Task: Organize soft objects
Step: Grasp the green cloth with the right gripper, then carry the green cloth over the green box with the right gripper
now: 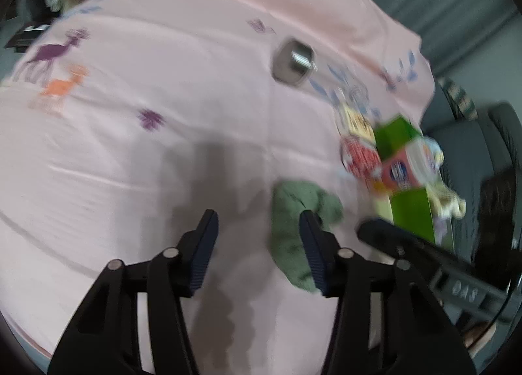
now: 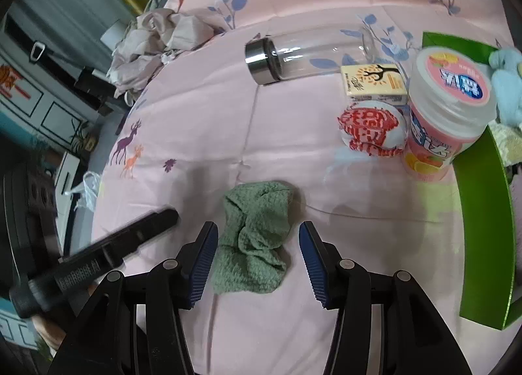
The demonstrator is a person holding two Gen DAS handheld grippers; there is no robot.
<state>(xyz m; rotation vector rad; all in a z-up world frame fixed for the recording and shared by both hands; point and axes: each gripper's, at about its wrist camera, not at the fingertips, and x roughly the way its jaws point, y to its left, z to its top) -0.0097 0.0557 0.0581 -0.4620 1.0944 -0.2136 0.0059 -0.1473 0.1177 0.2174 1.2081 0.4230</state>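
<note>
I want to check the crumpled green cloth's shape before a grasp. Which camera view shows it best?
The right wrist view: the crumpled green cloth lies sharp and whole between the open right gripper fingers. The left wrist view shows it blurred, partly behind one finger.

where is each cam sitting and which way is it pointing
Left wrist: sits on the left gripper, looks forward and down across the pink bedspread; its own open fingers show, with the right gripper's finger at right.
Right wrist: sits on the right gripper, looks down at the green cloth between its open fingers; the left gripper's finger enters at left.
Shared: green cloth, glass bottle, pink-lidded tub, green box, bedspread.
</note>
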